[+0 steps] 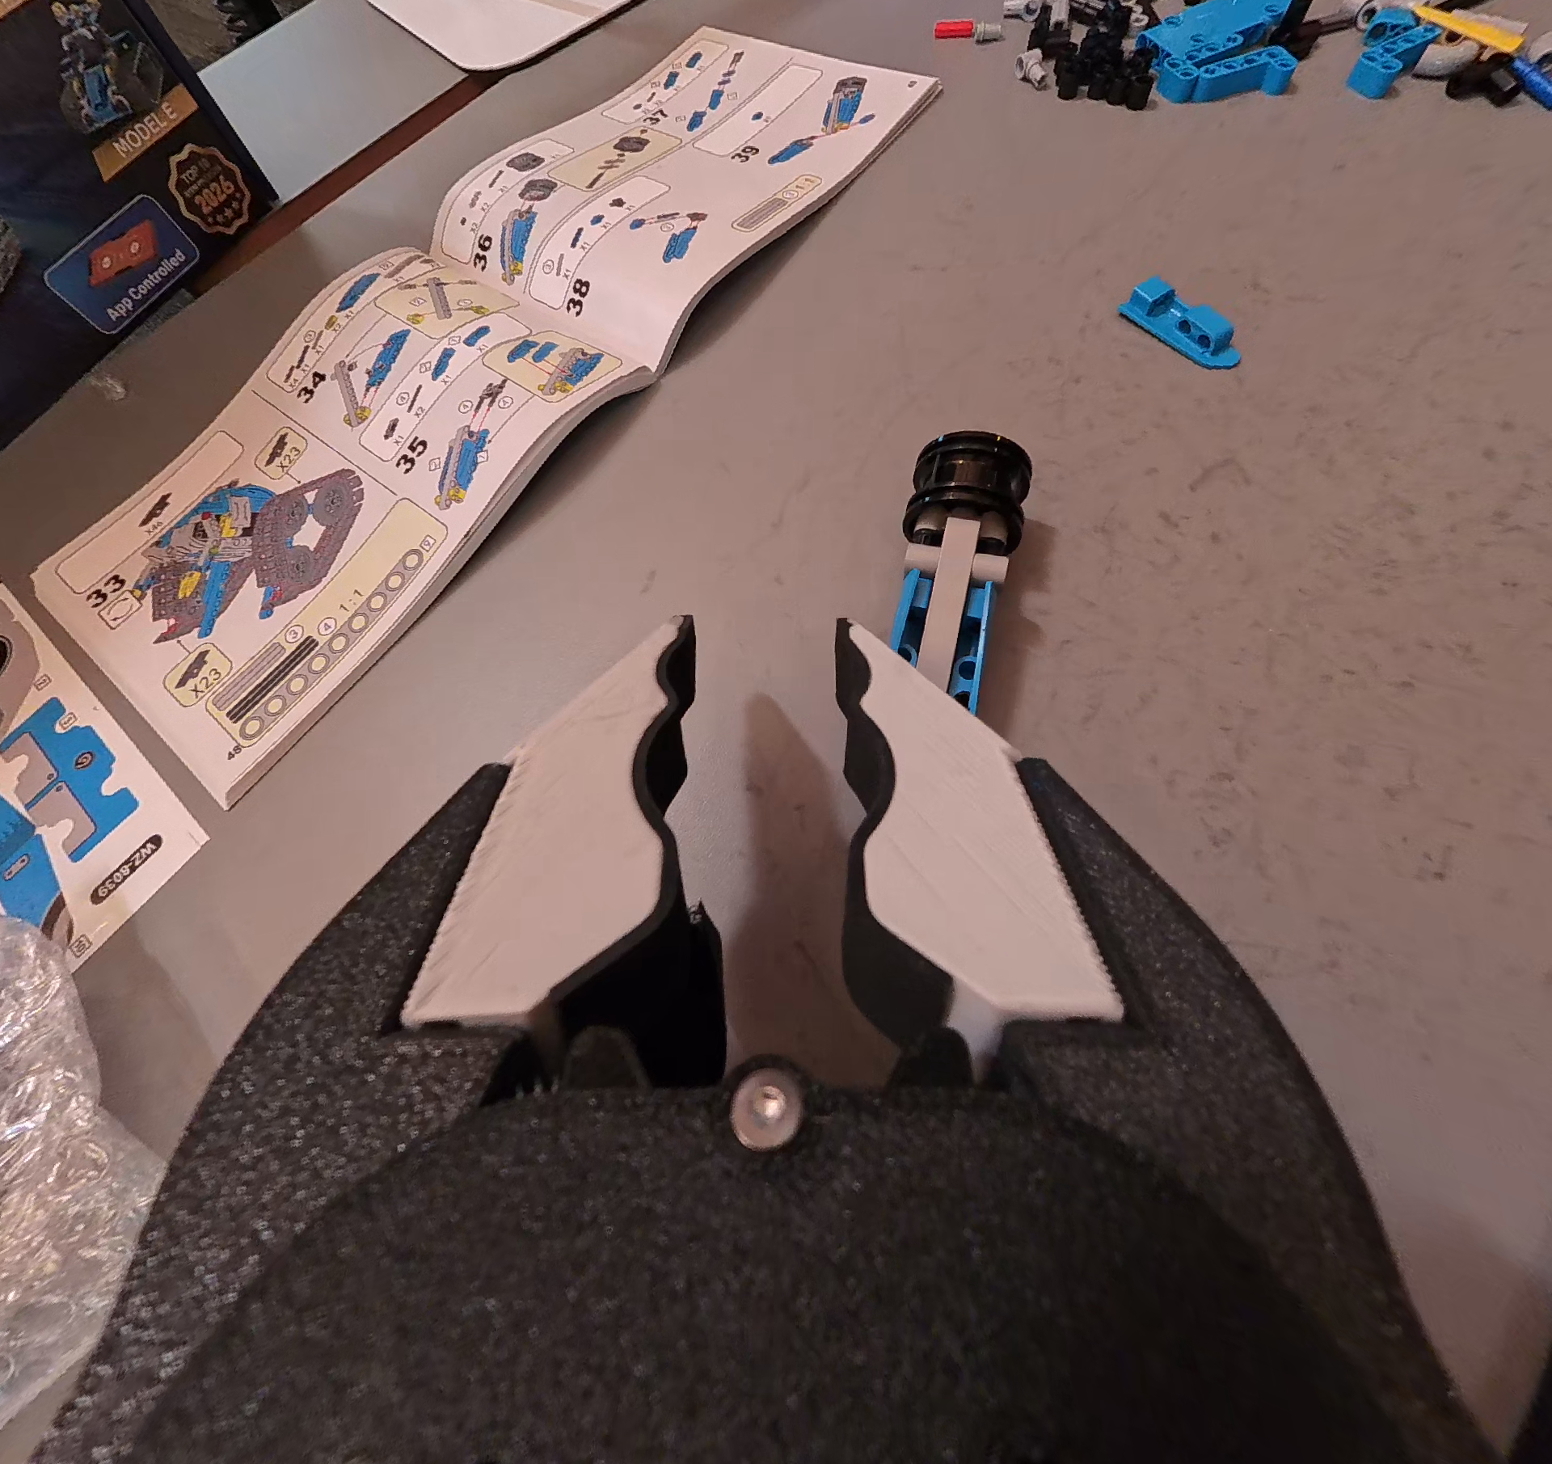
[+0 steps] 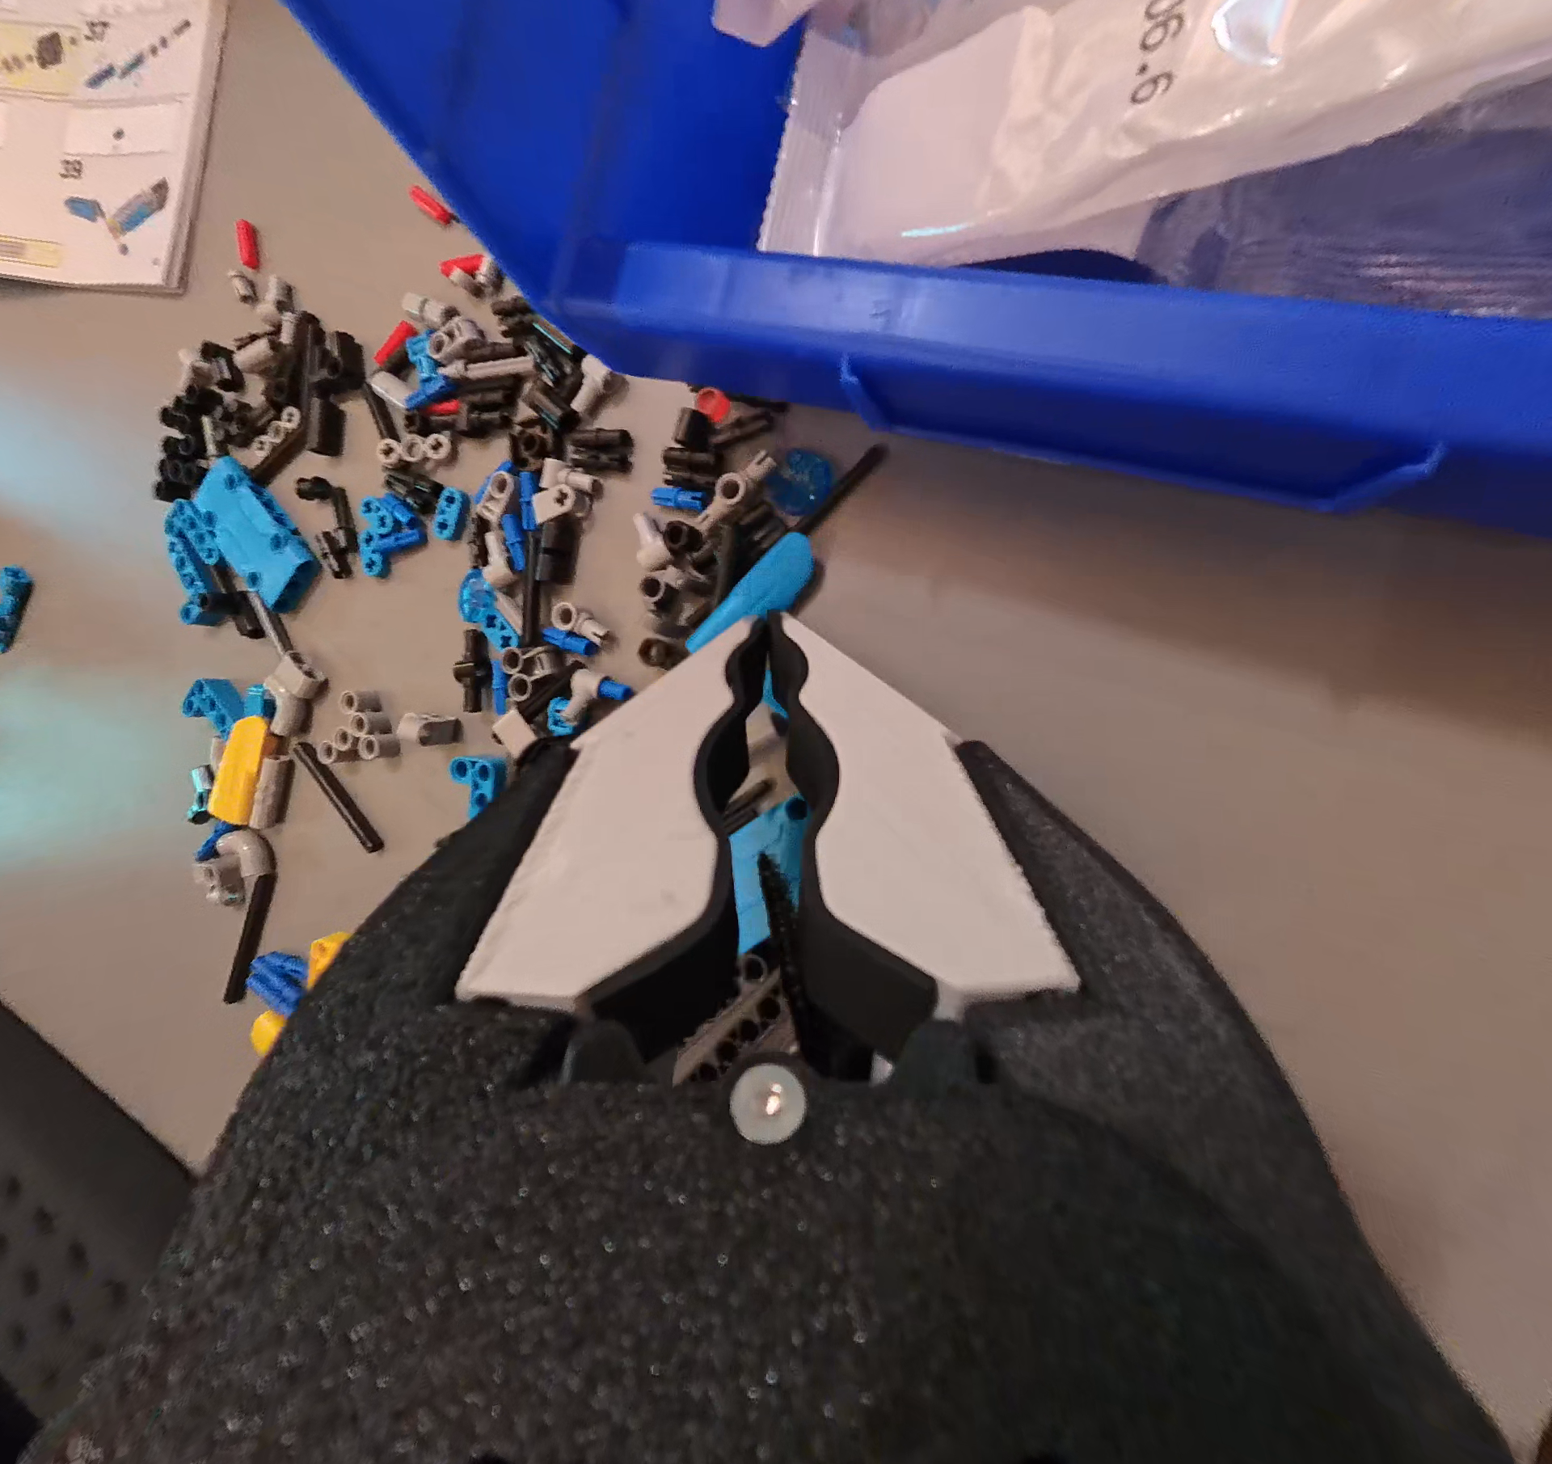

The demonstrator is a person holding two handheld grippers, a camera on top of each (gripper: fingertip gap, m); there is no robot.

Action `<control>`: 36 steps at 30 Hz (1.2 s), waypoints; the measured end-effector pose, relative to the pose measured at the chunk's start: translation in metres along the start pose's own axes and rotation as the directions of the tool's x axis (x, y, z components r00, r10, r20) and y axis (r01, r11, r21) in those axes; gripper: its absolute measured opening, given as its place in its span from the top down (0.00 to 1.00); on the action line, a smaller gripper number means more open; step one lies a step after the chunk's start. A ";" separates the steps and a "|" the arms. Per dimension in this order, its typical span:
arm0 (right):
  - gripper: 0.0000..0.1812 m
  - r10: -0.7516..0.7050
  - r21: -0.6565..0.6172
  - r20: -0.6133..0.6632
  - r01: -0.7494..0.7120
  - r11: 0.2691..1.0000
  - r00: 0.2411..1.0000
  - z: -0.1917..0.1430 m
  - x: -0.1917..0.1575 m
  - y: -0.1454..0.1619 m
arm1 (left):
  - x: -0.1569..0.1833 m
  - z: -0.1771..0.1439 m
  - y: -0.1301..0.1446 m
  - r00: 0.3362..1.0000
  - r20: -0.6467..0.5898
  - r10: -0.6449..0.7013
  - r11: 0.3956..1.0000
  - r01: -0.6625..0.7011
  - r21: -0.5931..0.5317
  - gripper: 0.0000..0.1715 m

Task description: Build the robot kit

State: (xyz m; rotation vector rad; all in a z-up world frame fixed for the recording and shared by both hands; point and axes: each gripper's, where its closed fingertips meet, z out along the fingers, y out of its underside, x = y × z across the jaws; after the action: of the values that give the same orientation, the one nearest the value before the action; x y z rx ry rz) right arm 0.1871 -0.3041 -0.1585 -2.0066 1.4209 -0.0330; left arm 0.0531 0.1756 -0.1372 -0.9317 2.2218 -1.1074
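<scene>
My left gripper (image 1: 762,632) is open and empty, low over the grey table (image 1: 1176,752). Just ahead of its right finger (image 1: 941,819) lies a small assembly (image 1: 957,575) of blue beams, a grey beam and a black wheel hub; its near end is hidden behind that finger. My right gripper (image 2: 768,626) is shut, tips together, at the near edge of a pile of loose parts (image 2: 504,517). A light blue part (image 2: 760,584) lies just beyond its tips. Blue, grey and black pieces show through the gap between the fingers; I cannot tell whether any is pinched.
An open instruction booklet (image 1: 470,382) lies left of the left gripper, with a sticker sheet (image 1: 59,794), bubble wrap (image 1: 42,1130) and a dark box (image 1: 101,122) farther left. A single blue part (image 1: 1180,323) lies right. A blue bin (image 2: 1008,357) holding plastic bags (image 2: 1092,80) stands beyond the right gripper. The tips of one gripper are about 50 cm away from the tips of the other.
</scene>
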 end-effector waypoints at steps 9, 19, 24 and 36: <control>0.80 -0.053 0.005 -0.045 0.053 0.999 0.998 -0.007 -0.009 -0.004 | 0.002 0.000 0.000 1.000 -0.001 0.016 1.000 -0.016 0.000 0.81; 0.92 -0.149 -0.065 -0.096 0.143 0.988 0.984 0.006 -0.006 0.003 | 0.003 0.001 0.001 0.999 0.005 0.036 0.999 -0.036 -0.011 0.81; 0.96 -0.148 -0.068 -0.094 0.142 0.988 0.984 0.001 -0.008 0.005 | 0.003 0.001 0.001 0.999 0.006 0.039 0.999 -0.039 -0.011 0.81; 0.97 -0.180 0.011 0.486 0.200 0.980 0.855 -0.007 -0.248 0.011 | 0.003 0.001 0.002 0.999 0.002 0.034 0.999 -0.034 -0.014 0.81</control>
State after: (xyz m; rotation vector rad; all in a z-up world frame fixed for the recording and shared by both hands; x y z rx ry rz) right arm 0.0742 -0.1001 -0.0735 -1.9959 0.9057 0.3921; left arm 0.0510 0.1735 -0.1401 -0.8977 2.2379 -1.0761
